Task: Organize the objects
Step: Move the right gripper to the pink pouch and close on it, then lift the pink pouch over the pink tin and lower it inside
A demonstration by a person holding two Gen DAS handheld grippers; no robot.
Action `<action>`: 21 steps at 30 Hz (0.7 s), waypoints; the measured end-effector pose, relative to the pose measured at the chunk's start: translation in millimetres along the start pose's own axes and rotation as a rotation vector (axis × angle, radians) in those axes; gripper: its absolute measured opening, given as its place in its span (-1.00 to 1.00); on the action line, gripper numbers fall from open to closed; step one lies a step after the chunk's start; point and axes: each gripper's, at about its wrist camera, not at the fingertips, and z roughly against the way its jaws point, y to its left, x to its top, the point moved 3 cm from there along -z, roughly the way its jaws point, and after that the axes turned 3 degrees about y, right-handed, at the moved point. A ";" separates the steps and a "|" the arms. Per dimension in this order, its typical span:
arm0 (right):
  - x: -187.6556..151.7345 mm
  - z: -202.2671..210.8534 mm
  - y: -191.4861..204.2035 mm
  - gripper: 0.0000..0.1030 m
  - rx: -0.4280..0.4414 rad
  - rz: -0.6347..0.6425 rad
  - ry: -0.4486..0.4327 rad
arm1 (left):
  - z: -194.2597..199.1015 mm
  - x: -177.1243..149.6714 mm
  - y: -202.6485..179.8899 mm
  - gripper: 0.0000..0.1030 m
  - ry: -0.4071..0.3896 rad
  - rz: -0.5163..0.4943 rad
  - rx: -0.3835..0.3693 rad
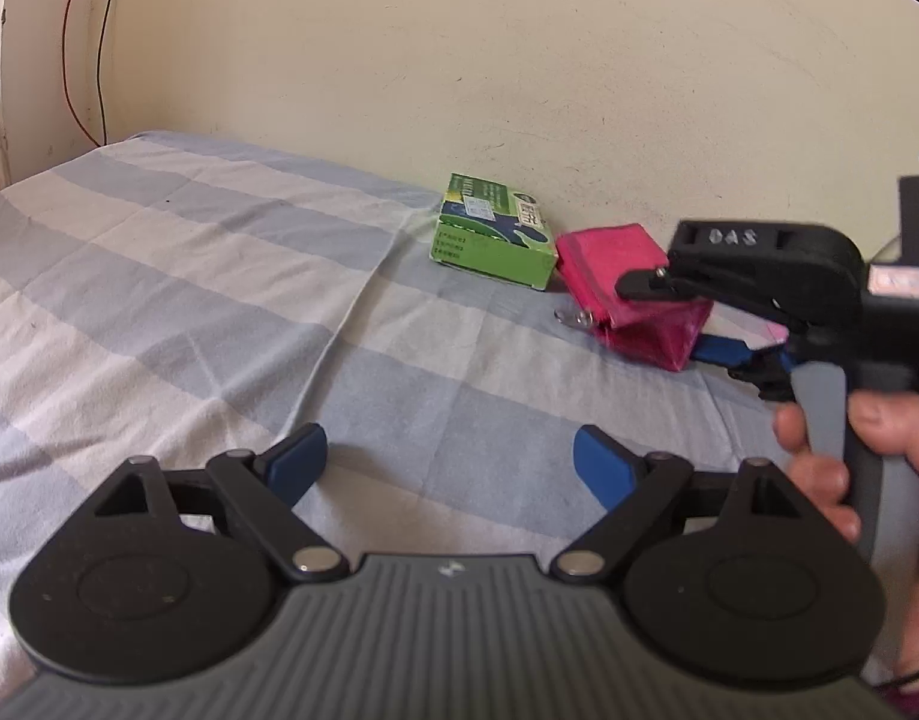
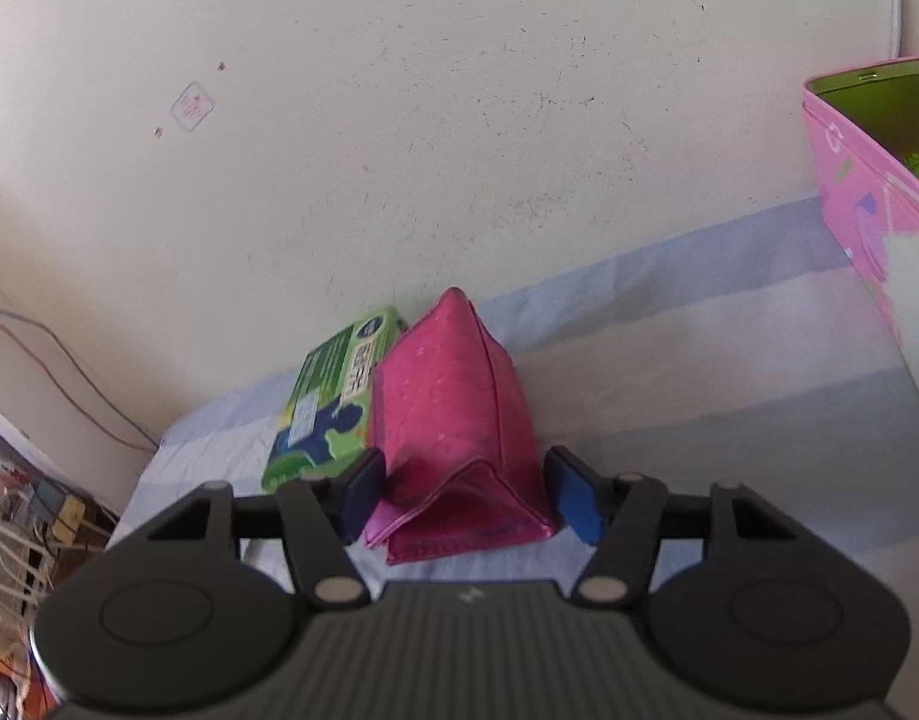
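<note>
A pink zip pouch (image 2: pixel 453 420) lies on the checked bed sheet against the wall, touching a green box (image 2: pixel 327 402) on its left. My right gripper (image 2: pixel 465 495) has a blue finger on each side of the pouch's near end; whether the pads press on it I cannot tell. In the left wrist view the pouch (image 1: pixel 615 276) and the green box (image 1: pixel 495 231) sit at the far right, with the right gripper (image 1: pixel 687 318) over the pouch. My left gripper (image 1: pixel 450 468) is open and empty above the sheet, well short of both.
A pink container with a green inside (image 2: pixel 873 180) stands at the right on the bed. The cream wall (image 2: pixel 459 120) runs right behind the objects. Cables (image 2: pixel 33 516) hang off the bed's left end. A fold in the sheet (image 1: pixel 351 312) runs across the middle.
</note>
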 end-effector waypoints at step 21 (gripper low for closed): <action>-112.9 195.2 -30.6 0.33 0.016 0.244 -0.097 | 15.1 -11.2 -35.4 0.75 0.016 -0.069 -0.481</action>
